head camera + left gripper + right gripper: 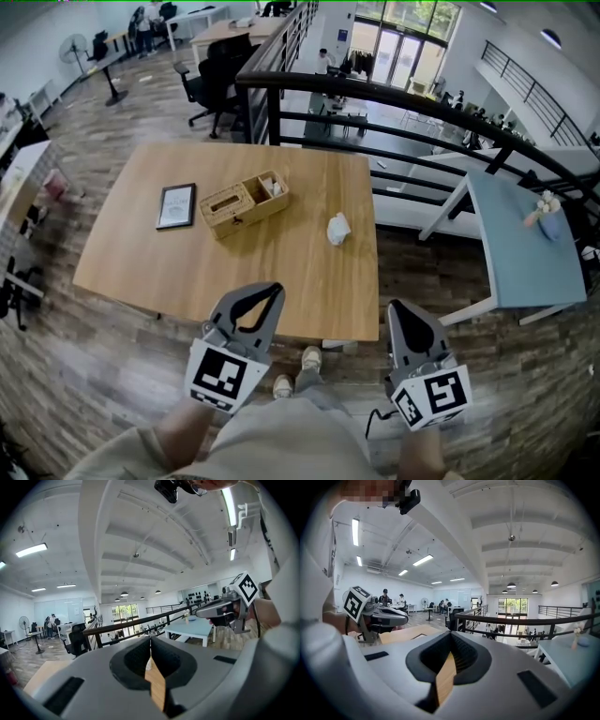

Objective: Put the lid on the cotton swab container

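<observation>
Left gripper (270, 291) and right gripper (397, 309): we see both jaws pressed together, empty, short of the table (178, 272).

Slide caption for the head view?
Left gripper and right gripper, shut and empty, short of a table holding a wooden box, frame and white item.

Wooden table (141, 267) bears a dark frame (176, 206) — black railing (375, 91) beyond.

Left gripper (267, 292) & right gripper (397, 307): grey plastic shells w/ black ribbed insides, white cubes (225, 375) w/ black sq. markers, thin black cable (373, 419) by right one; khaki trousers (281, 436), light shoes (308, 358).
</observation>
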The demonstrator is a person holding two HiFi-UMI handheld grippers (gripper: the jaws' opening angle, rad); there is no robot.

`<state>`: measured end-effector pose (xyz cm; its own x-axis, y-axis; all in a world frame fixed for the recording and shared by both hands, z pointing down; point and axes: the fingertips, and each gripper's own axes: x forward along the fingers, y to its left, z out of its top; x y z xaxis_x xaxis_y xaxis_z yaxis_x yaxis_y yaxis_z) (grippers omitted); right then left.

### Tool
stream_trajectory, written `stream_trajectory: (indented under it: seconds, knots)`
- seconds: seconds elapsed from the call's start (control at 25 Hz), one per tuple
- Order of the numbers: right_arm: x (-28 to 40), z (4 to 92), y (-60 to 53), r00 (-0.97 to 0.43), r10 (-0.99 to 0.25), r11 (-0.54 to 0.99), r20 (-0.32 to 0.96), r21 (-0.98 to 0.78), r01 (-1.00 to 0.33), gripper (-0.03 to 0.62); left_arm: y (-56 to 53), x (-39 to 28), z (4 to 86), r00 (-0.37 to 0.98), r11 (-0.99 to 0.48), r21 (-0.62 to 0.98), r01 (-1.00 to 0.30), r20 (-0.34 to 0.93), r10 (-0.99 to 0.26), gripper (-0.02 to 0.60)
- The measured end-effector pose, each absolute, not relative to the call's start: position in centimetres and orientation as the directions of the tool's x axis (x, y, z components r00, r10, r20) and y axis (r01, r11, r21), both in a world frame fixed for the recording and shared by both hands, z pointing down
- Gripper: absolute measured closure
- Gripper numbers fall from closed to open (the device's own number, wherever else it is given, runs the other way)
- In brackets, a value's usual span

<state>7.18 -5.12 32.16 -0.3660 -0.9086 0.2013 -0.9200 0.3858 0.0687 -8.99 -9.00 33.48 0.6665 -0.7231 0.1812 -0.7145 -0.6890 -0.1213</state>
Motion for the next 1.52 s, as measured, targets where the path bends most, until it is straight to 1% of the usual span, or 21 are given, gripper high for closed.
stream_trajectory:
  seconds: [0.4, 0.8, 1.12, 1.52]
  knots:
    - [11.2, 35.4, -14.1, -0.386, -0.885, 0.403, 0.259, 0.012, -0.915, 0.568, -17.4, -4.7, 35.0, 0.659, -0.691, -0.125, -0.711, 0.223, -0.718, 0.555]
    - [15.6, 38.8, -23.1, -0.446, -0.843, 0.458, 0.3, -0.035, -0.888, 0.568, -26.1, -0.3, 37.0, 0.6, -0.65, -0.144, -0.746, 0.276, -0.751, 0.555]
    - [17.2, 41.1, -27.0, -0.471, -0.822, 0.482, 0.32, -0.049, -0.875, 0.568, -29.1, 0.9, 38.1, 0.556, -0.612, -0.158, -0.775, 0.291, -0.779, 0.555]
    - [17.7, 42.8, -28.8, -0.418, -0.831, 0.424, 0.367, -0.068, -0.903, 0.568, -30.6, 0.3, 39.0, 0.575, -0.638, -0.135, -0.758, 0.322, -0.752, 0.555]
